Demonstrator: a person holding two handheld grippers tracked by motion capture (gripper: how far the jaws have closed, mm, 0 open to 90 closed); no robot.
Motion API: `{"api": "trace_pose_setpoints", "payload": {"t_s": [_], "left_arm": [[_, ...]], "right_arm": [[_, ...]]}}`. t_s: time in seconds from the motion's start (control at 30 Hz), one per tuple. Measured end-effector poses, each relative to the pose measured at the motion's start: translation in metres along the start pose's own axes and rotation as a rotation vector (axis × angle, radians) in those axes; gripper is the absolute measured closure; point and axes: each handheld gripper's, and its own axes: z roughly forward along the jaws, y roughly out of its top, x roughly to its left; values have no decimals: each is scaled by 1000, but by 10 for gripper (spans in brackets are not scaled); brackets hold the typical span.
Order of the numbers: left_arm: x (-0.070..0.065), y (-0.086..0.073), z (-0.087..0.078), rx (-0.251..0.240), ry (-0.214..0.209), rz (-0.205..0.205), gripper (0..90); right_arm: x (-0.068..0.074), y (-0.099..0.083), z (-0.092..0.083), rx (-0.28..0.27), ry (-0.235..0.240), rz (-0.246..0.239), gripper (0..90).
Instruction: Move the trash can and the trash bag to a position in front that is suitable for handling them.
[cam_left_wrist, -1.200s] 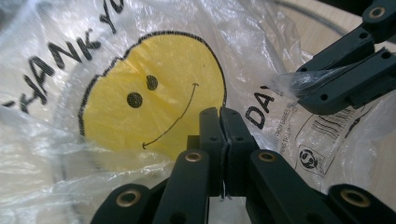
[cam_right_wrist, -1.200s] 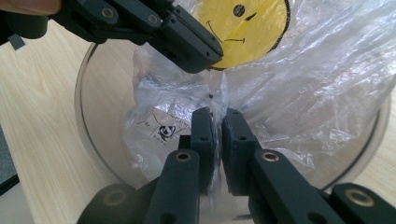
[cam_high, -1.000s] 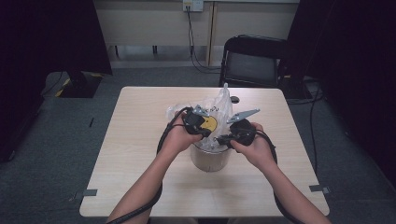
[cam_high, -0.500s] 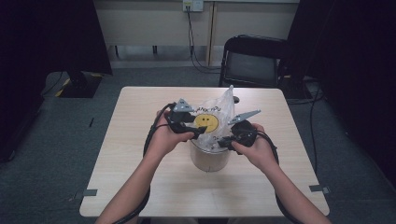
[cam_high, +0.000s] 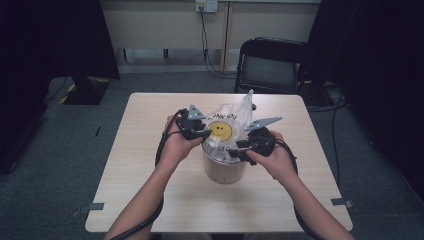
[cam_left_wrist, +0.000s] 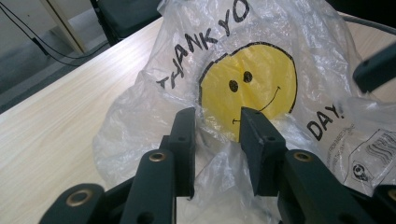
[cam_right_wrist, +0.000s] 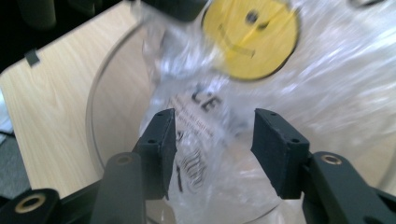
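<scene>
A light wooden table (cam_high: 150, 200) carries the work, its bare top spreading wide on every side of the fingers. Well beyond the fingers, past the table's far edge, stands a black chair (cam_high: 272, 65). Farther off still, a wall socket (cam_high: 206, 5) sits high, with dark cables (cam_high: 206, 45) hanging to the grey carpet floor (cam_high: 60, 165) below.

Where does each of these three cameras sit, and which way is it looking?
High view: above the person's side, facing forward and down on the table; both forearms, left gripper and right gripper meet at a plastic bag in a metal bucket.
Left gripper view: rides the left gripper, looking along its parted jaws at the bag's smiley face.
Right gripper view: rides the right gripper, looking down into the bucket's rim, jaws apart.
All three share the smiley bag.
</scene>
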Motion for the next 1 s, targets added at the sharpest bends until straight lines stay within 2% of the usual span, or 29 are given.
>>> {"api": "trace_pose_setpoints", "payload": {"t_s": [0.07, 0.17, 0.23, 0.3, 0.37, 0.43, 0.5, 0.6, 0.63, 0.67, 0.7, 0.77, 0.8, 0.83, 0.87, 0.9, 0.93, 1.0], "left_arm": [[-1, 2, 1, 10, 12, 25, 688], [-3, 4, 1, 11, 25, 52, 683], [-6, 5, 1, 8, 35, 66, 683], [-8, 6, -1, 7, 39, 97, 687], [-9, 6, -2, -10, 15, 86, 710], [-11, 7, -2, -4, 8, 110, 720], [-14, 8, 0, -9, -53, 95, 758], [-17, 8, 6, 3, -115, 120, 797], [-18, 8, 8, 12, -140, 130, 800], [-20, 8, 10, 11, -155, 132, 801], [-20, 8, 10, 11, -155, 132, 803], [-21, 7, 12, 17, -179, 134, 804], [-22, 6, 11, 16, -188, 129, 789], [-21, 4, 10, 7, -203, 111, 774], [-21, 4, 10, 7, -203, 111, 755], [-21, 3, 8, -1, -204, 108, 728], [-21, 2, 5, -11, -186, 111, 697], [-18, 2, 2, -40, -167, 102, 585]], "right_arm": [[-4, 3, -6, -37, -8, 15, 478], [-11, 9, -14, -91, -70, 37, 454], [-18, 12, -17, -103, -111, 45, 453], [-26, 15, -19, -113, -152, 60, 451], [-34, 18, -20, -130, -172, 80, 442], [-41, 21, -19, -137, -199, 100, 438], [-46, 25, -18, -155, -227, 105, 456], [-54, 31, -15, -192, -224, 134, 501], [-56, 32, -12, -185, -234, 135, 510], [-58, 33, -10, -172, -237, 138, 569], [-58, 33, -10, -172, -237, 138, 569], [-60, 33, -5, -143, -219, 139, 650], [-61, 32, -3, -125, -203, 146, 744], [-61, 31, -3, -121, -184, 154, 779], [-61, 31, -3, -121, -184, 154, 779], [-61, 27, -3, -120, -153, 161, 836], [-60, 26, -4, -118, -147, 158, 854], [-57, 25, -6, -110, -139, 144, 875]]}}
